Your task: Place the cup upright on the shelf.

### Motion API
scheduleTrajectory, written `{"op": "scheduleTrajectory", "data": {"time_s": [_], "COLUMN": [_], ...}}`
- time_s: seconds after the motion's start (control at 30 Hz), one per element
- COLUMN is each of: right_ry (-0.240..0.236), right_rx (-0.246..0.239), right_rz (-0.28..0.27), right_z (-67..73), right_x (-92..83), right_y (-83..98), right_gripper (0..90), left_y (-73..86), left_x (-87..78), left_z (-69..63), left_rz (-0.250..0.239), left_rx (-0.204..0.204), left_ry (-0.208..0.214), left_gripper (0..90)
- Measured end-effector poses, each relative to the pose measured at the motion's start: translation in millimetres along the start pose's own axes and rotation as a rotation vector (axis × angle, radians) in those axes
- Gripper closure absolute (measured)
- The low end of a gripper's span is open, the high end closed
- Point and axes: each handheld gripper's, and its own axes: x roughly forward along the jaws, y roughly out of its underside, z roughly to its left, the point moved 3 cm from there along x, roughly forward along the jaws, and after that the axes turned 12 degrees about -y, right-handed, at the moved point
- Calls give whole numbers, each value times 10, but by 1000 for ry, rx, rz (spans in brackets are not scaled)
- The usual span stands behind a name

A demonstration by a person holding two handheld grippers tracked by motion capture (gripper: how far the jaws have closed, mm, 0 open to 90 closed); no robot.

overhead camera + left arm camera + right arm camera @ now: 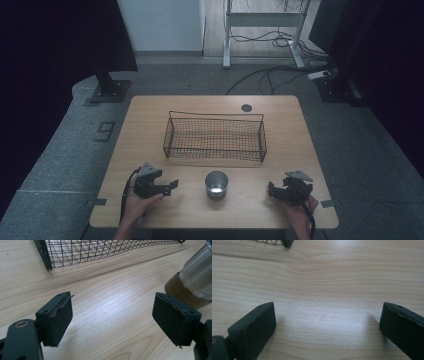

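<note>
Steel, shiny and standing upright on its brown base, the cup (216, 184) is sitting between your left gripper (172, 186) and right gripper (271, 189), both spread wide, pinching nothing.

Our left gripper (167, 187) sits low at seven o'clock, jaws spread wide, pointing toward three o'clock. Our right gripper (272, 191) rests at five o'clock, jaws also wide apart, aimed toward nine o'clock.
</note>
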Motion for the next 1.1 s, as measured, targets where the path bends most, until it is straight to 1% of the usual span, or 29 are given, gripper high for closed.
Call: {"op": "scheduleTrajectory", "data": {"time_s": [0.07,0.2,0.27,0.33,0.57,0.67,0.73,0.77,0.83,0.97,1.1], "right_ry": [-4,-18,-17,-14,-14,-14,-13,-12,-12,-14,-16], "right_rx": [-8,-22,-23,-17,-19,-19,-21,-20,-22,-24,-24], "right_rz": [-2,-2,-2,-4,-6,-9,-10,-16,-16,-18,-16], "right_z": [-10,-11,-11,-7,-3,1,4,22,32,41,39], "right_x": [-17,-33,-36,-42,-47,-50,-54,-65,-70,-71,-72], "right_y": [10,24,27,33,36,38,40,50,55,61,60], "right_gripper": [31,36,36,37,50,61,69,89,91,89,88], "left_y": [-6,-9,-12,-15,-50,-66,-78,-85,-99,-123,-138], "left_x": [-25,-53,-67,-78,-115,-145,-171,-185,-214,-252,-267], "left_z": [31,48,52,49,18,2,-4,-6,-7,-15,-34], "left_rz": [-8,-15,-19,-23,-36,-45,-55,-62,-73,-91,-97], "left_rx": [-11,-18,-22,-23,-21,-23,-29,-36,-45,-50,-50], "left_ry": [-1,-1,0,3,15,27,33,33,33,46,53], "left_gripper": [169,169,169,168,168,169,170,178,179,179,173]}}
